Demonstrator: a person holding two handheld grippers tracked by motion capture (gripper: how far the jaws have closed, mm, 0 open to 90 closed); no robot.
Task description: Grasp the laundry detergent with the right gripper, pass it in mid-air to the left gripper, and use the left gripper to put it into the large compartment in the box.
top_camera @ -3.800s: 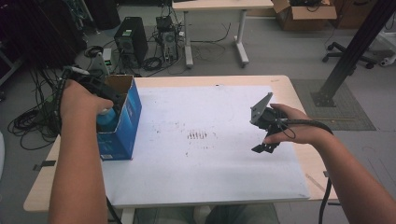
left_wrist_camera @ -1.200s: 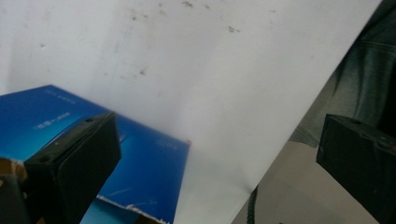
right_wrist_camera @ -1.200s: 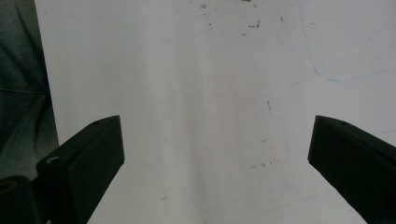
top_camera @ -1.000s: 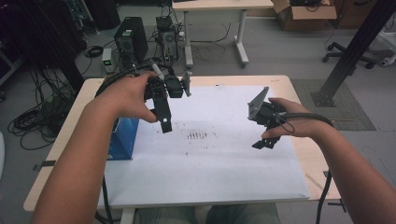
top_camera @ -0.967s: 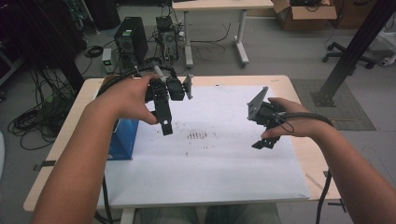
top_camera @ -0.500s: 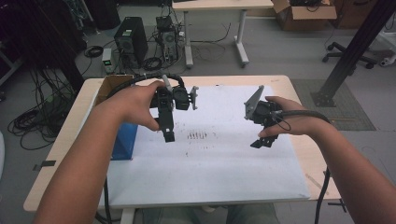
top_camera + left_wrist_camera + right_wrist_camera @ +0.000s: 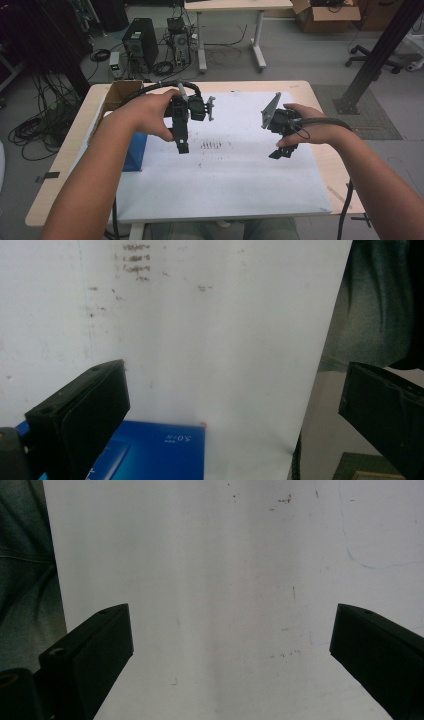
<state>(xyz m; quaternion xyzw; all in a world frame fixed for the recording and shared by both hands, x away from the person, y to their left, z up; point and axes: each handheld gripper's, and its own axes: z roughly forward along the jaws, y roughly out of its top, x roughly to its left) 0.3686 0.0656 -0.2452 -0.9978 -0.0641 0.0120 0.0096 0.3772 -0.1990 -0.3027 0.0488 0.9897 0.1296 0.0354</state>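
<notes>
**Both grippers empty above the white sheet, blue box at the left edge**

Presently, the high view shows two hand-held grippers poised over a white sheet (image 7: 225, 175) that covers most of the bench (image 7: 325, 165). The left gripper (image 7: 182, 146) hangs just right of a blue box (image 7: 135, 156), which stands at the sheet's left edge with its brown flap open toward the far side. In the left gripper view the fingers (image 7: 82, 415) are spread wide with nothing between them, and the top of the blue box (image 7: 150, 450) lies below and close to them. The right gripper (image 7: 281, 152) hovers over the right half of the sheet, well apart from the box; in the right gripper view its fingers (image 7: 87, 655) are likewise spread wide and empty above bare paper.

Step in hand, as judged: a pause between actions, with no object carried by either gripper. The next move probably calls for the left gripper to turn toward the box and descend into its opening, or for whatever is to be handled to come onto the sheet.

Count: two grippers, one blue box, one white sheet, and one cluster of dark ink marks (image 7: 211, 145) near the sheet's centre.
</notes>
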